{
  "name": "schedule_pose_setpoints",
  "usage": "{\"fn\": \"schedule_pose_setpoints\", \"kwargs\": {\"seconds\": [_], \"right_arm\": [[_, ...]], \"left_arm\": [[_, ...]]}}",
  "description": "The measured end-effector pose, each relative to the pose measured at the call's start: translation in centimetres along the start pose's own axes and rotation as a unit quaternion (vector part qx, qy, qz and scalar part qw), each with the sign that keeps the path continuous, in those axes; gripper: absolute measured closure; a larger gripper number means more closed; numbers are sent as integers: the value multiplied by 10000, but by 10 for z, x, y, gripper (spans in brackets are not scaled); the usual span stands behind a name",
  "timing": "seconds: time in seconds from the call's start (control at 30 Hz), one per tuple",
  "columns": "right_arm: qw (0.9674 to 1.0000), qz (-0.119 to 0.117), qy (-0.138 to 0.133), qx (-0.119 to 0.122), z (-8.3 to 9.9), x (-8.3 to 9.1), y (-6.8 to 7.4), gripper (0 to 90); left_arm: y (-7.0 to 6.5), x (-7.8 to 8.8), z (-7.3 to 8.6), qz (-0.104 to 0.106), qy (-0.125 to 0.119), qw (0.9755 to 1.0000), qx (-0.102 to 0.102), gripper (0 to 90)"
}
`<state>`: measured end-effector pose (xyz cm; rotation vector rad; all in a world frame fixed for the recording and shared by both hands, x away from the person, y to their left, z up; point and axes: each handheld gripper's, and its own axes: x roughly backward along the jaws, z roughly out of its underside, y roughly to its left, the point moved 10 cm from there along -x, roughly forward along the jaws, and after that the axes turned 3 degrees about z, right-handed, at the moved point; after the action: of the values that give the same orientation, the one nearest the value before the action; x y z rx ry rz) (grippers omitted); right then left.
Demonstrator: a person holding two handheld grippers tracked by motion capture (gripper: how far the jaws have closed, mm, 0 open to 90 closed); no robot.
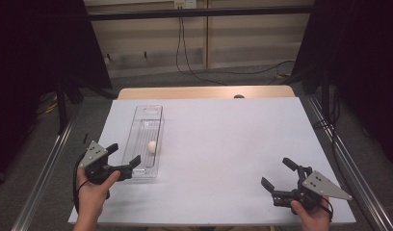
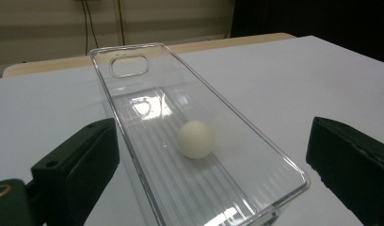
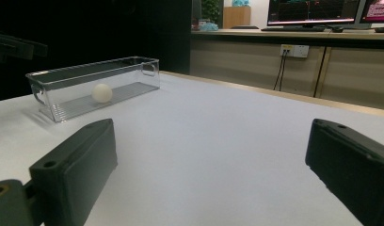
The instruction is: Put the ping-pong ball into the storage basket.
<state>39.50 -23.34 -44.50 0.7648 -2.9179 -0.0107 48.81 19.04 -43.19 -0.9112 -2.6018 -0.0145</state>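
In the lower left of the high view, the left tongs (image 1: 123,155) sat in the person's left hand (image 1: 91,190), their jaws spread wide and empty, the tips just beside the near end of a clear plastic tray (image 1: 158,126) that lay lengthwise on the white counter (image 1: 223,144). A small white ball (image 1: 152,147) rested inside the tray, on its ribbed floor, somewhat nearer the near end than the far one, which had a handle cut-out. In the left gripper view the tray (image 2: 275,150) ran from the bottom centre of the frame up toward the upper left, with the ball (image 2: 196,139) near the middle of the frame and the two black jaws standing apart to either side of the tray's near end (not touching it, as far as could be seen). In the lower right of the high view, the right tongs (image 1: 277,173) were held by the right hand (image 1: 314,217) above bare counter, likewise wide and empty, well apart from the tray. The right gripper view showed the tray (image 3: 68,80) and ball (image 3: 101,92) far off in the upper left of the frame, across the white surface (image 3: 218,141).
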Motion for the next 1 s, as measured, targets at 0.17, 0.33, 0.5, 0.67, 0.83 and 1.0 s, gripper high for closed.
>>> {"fn": "schedule_pose_setpoints", "kwargs": {"seconds": [0.17, 0.33, 0.5, 0.67, 0.83, 1.0], "right_arm": [[10000, 21, -1, -8, 0, 0, -1, 22], [10000, 11, 1, -4, 0, 1, -1, 22], [10000, 19, 1, 2, 0, 1, -1, 22], [10000, 14, -5, 0, 0, 1, -1, 22], [10000, 25, -11, -7, 0, 0, -1, 22], [10000, -25, -15, 65, -1, 0, 0, 22]], "left_arm": [[-1, 3, 1, 25, -49, 10000, -50, 33], [0, 5, 4, 17, -60, 10000, -71, 33], [-1, 8, 10, -3, -34, 9999, -97, 33], [-3, 10, 15, 31, -80, 9999, -76, 33], [-2, 13, 16, 5, -144, 9998, -119, 33], [0, 14, 17, -40, -201, 9998, -76, 33]]}}
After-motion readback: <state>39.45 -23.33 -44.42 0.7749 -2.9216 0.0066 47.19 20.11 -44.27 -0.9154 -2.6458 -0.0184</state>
